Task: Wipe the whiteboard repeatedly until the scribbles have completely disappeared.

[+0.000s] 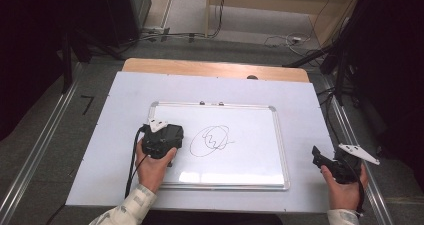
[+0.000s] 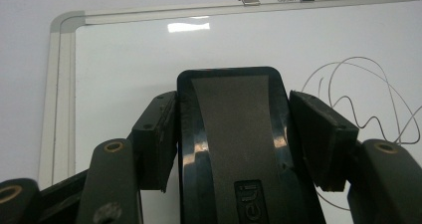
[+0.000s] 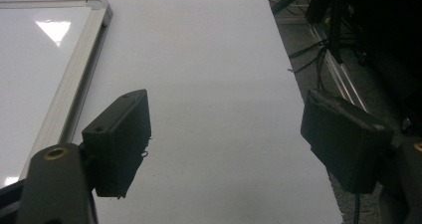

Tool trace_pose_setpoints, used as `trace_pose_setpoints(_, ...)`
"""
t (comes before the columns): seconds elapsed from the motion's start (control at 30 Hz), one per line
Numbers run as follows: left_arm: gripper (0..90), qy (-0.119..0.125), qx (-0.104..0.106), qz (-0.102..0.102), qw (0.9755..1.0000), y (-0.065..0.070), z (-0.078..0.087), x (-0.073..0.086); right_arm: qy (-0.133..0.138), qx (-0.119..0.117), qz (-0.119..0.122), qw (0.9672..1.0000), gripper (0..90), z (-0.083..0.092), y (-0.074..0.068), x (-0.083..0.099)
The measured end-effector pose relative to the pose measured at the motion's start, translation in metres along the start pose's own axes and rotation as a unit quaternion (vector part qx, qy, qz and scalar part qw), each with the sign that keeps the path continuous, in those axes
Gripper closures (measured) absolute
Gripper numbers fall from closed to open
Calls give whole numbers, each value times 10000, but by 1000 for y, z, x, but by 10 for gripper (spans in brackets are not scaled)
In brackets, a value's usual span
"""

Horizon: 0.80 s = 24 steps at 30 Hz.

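The left gripper (image 2: 231, 134) pinched the black eraser (image 2: 234, 149) between its jaws, its long axis running along them toward the whiteboard's (image 2: 129, 74) far edge

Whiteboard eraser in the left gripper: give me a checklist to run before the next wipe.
1. Grip: left gripper jaws closed on both sides of the black whiteboard eraser. Ok.
2. Target: the scribble is on the whiteboard, unerased, to the right of the eraser. Ok.
3. Eraser contact with the board: hidden under the gripper in the high view. Cannot tell.
4. Path: bare board surface between eraser and scribble. Ok.
5. Right gripper: open, holding nothing, over the white table cover off the board's right edge, out of the way. Ok.
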<state>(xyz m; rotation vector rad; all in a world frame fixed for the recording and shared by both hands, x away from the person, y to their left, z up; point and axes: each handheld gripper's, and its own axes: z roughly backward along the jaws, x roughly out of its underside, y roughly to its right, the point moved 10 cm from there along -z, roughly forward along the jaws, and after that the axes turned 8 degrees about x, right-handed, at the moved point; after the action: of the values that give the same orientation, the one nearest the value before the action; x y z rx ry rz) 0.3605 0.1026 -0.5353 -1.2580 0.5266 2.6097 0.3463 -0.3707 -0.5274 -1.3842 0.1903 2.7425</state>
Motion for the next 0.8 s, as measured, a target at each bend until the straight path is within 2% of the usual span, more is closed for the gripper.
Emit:
trace_pose_setpoints(0.2,395,-99,16,-73,9999,3,-8,0,13,24,31,10000,187,0,0,0)
trace_pose_setpoints(0.47,394,-80,48,-75,9999,8,-14,-5,22,21,33,10000,187,0,0,0)
trace_pose_setpoints(0.8,395,-209,79,-279,9994,18,-29,-9,27,3,40,10000,187,0,-1,-1)
